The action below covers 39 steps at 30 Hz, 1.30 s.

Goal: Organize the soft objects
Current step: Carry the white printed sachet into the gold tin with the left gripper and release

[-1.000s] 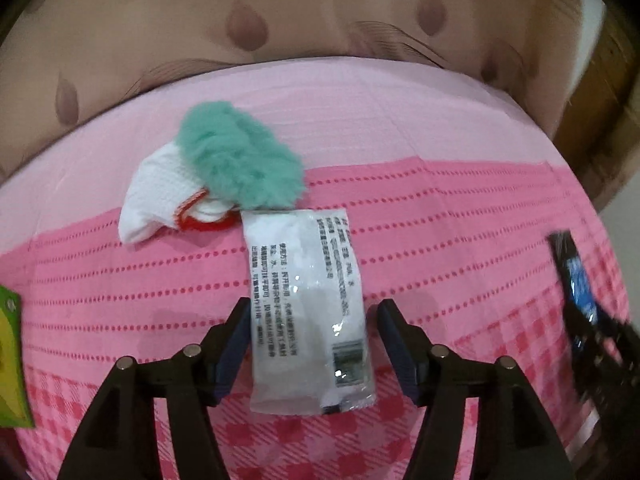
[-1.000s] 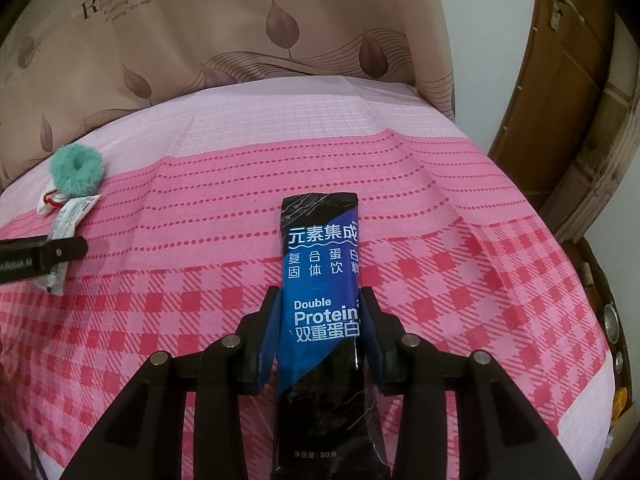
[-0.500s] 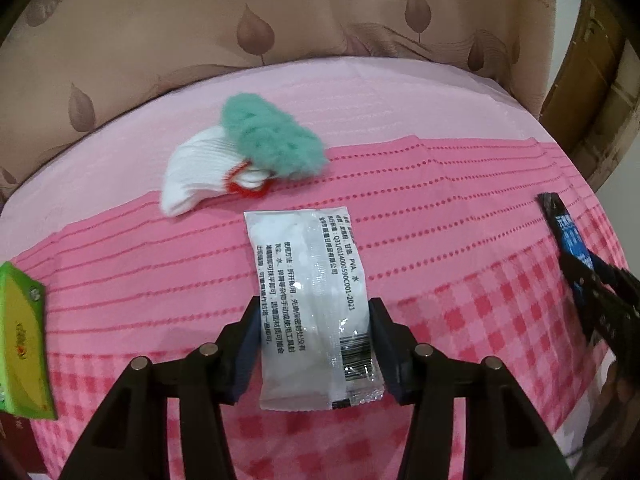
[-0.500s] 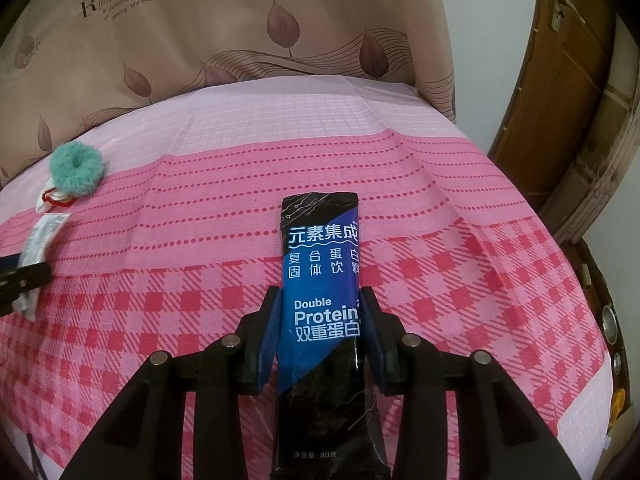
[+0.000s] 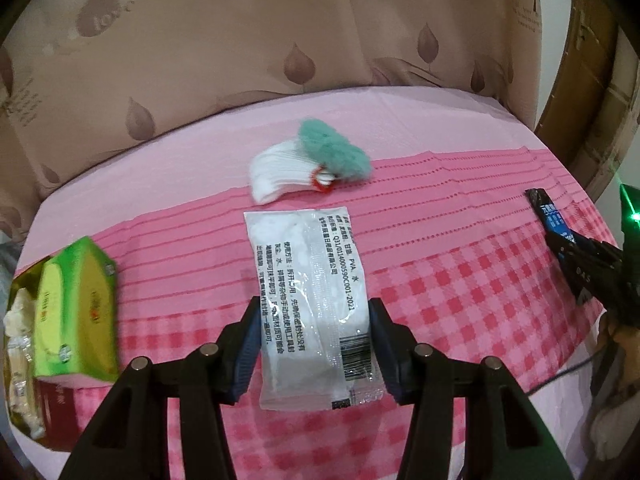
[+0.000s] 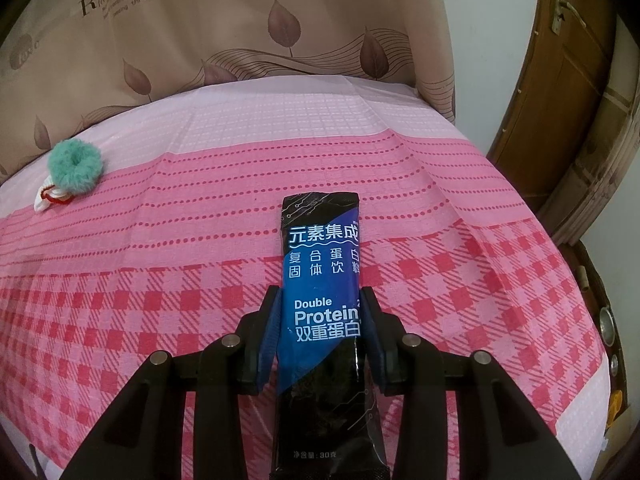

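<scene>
My left gripper (image 5: 314, 328) is shut on a clear white printed pouch (image 5: 310, 280) and holds it above the pink checked cloth (image 5: 460, 280). My right gripper (image 6: 320, 320) is shut on a black and blue protein sachet (image 6: 322, 280), which also shows at the right edge of the left wrist view (image 5: 550, 216). A fluffy teal scrunchie (image 5: 334, 150) lies partly on a white glove with a red cuff (image 5: 284, 176) at the back of the cloth. Both show far left in the right wrist view: the scrunchie (image 6: 76, 164) and the glove (image 6: 46, 196).
A green tissue box (image 5: 76, 312) sits at the left edge of the cloth, with a packet beside it (image 5: 18, 360). A leaf-patterned curtain (image 6: 280, 40) hangs behind. A wooden door (image 6: 572, 80) stands at the right.
My left gripper closed on the white pouch, lifted it and drew back from the scrunchie and glove; the tissue box came into view. The right gripper has not moved.
</scene>
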Each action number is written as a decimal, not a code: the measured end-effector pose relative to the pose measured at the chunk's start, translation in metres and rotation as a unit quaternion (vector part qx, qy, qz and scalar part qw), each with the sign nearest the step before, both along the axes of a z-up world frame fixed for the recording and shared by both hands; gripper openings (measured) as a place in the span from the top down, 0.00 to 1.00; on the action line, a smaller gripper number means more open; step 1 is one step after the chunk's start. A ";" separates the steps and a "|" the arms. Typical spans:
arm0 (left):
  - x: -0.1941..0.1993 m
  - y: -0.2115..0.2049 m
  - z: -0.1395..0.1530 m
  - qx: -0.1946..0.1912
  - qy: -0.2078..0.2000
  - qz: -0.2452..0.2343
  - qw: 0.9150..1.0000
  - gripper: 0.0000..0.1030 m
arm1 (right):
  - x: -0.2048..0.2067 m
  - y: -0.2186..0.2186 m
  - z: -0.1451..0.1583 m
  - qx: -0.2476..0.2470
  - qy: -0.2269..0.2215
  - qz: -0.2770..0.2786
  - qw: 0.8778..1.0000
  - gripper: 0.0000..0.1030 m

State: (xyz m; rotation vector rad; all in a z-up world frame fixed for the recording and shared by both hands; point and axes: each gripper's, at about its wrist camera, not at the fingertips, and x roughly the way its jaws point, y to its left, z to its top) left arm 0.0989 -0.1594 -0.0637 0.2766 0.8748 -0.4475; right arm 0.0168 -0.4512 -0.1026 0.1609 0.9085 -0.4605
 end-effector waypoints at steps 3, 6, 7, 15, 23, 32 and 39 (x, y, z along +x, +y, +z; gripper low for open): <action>-0.005 0.016 0.008 -0.002 0.000 0.008 1.000 0.50 | 0.000 0.000 0.000 0.000 0.000 0.000 1.000 0.65; -0.010 0.036 0.016 0.000 -0.010 0.018 1.000 0.50 | 0.000 0.000 0.000 0.000 0.000 0.000 1.000 0.64; -0.011 0.045 0.019 0.001 -0.012 0.022 1.000 0.50 | 0.000 0.000 0.000 0.000 0.000 0.000 1.000 0.64; -0.006 0.116 0.042 -0.005 -0.026 0.070 0.997 0.50 | 0.000 0.000 0.000 -0.001 0.002 0.000 1.000 0.64; 0.008 0.188 0.057 0.002 -0.046 0.134 0.990 0.50 | 0.000 0.000 0.000 -0.001 0.002 0.001 1.000 0.64; 0.031 0.272 0.061 0.002 -0.048 0.217 0.975 0.50 | 0.000 0.000 0.000 -0.004 0.003 0.001 1.000 0.64; 0.046 0.317 0.052 0.010 -0.038 0.254 0.966 0.50 | 0.000 0.000 0.000 -0.008 0.005 0.001 1.000 0.64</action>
